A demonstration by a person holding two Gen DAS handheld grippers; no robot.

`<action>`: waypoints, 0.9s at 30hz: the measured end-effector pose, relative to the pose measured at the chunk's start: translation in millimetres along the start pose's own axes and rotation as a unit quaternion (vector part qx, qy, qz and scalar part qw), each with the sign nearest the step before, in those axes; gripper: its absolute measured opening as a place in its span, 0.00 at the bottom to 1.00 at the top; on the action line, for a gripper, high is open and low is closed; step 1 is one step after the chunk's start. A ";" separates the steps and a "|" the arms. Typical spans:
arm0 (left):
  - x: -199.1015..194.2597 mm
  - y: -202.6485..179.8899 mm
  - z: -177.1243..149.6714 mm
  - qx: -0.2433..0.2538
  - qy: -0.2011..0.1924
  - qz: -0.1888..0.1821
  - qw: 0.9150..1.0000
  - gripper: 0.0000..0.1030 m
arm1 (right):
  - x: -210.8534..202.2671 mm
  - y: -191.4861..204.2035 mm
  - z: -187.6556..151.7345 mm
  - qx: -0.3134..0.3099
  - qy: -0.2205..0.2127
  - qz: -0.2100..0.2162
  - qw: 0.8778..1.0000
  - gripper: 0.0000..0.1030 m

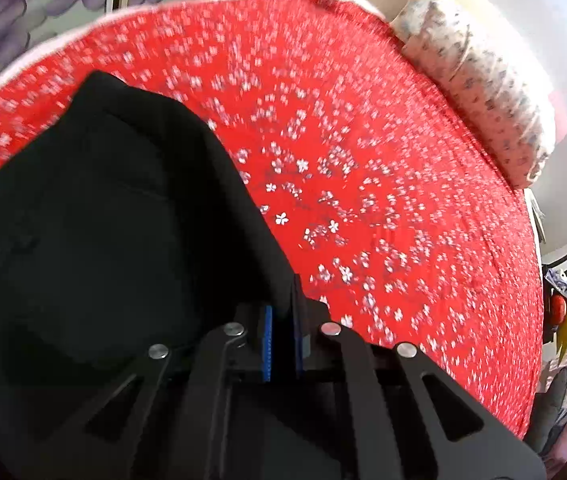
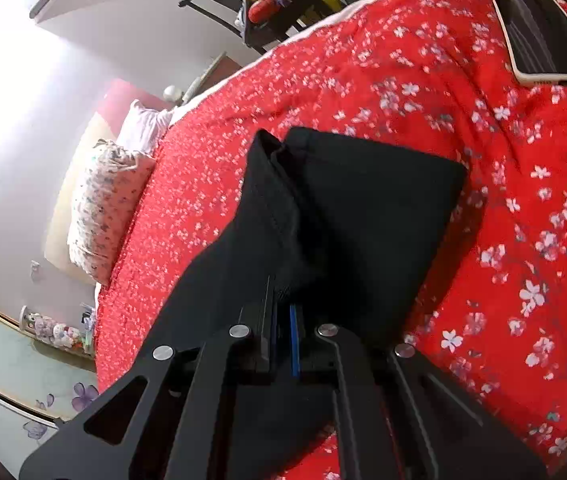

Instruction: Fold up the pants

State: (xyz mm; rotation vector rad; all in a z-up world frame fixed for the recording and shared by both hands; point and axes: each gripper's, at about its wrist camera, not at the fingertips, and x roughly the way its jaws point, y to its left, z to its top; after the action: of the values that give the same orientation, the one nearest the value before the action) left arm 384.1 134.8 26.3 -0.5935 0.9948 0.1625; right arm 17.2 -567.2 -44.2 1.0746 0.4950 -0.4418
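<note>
Red bedspread (image 2: pixel 463 160); both tongs (left (image 1: pixel 281 312), right (image 2: pixel 283 312)) pinch black pants (image 2: pixel 363 220).

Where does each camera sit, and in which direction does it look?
Left wrist: on the left hand-held gripper, looking down along its fingers, which are shut on the black pants, over the red bedspread toward a pillow; only gripper parts show, no hand.
Right wrist: on the right hand-held gripper, shut on the pants, looking across the bedspread toward a phone and a pillow; only gripper parts show.
Shared: pants, bedspread, a patterned pillow.
</note>
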 end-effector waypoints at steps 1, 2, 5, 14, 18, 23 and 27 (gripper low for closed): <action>-9.7 -0.6 -3.4 0.001 -0.009 -0.004 1.000 0.07 | -1.9 1.4 1.4 -0.003 -0.005 0.005 1.000 0.05; -25.7 1.9 -8.4 0.003 -0.020 -0.011 1.000 0.07 | -4.2 2.2 2.7 -0.007 -0.010 0.012 1.000 0.04; -62.0 11.6 -21.4 0.004 -0.042 -0.036 0.998 0.07 | -11.6 10.0 9.5 -0.026 -0.031 0.031 0.999 0.04; -183.5 63.2 -88.1 0.008 -0.100 -0.123 0.987 0.07 | -40.5 8.2 36.4 -0.034 -0.106 0.084 0.990 0.04; -211.8 102.6 -144.1 0.005 -0.117 -0.138 0.984 0.07 | -45.0 -16.2 43.2 0.013 -0.110 0.097 0.989 0.04; -204.4 152.3 -216.8 -0.022 -0.113 -0.123 0.986 0.07 | -44.8 -38.9 43.5 0.046 -0.097 0.089 0.990 0.04; -178.2 179.6 -239.8 -0.064 -0.097 -0.123 0.986 0.09 | -41.2 -48.9 40.8 0.062 -0.086 0.073 0.992 0.04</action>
State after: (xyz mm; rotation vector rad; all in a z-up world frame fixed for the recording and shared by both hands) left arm 39.0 178.9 6.1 -0.7979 0.7183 0.0643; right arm -37.0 -620.1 -39.3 1.1723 0.2370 -0.4360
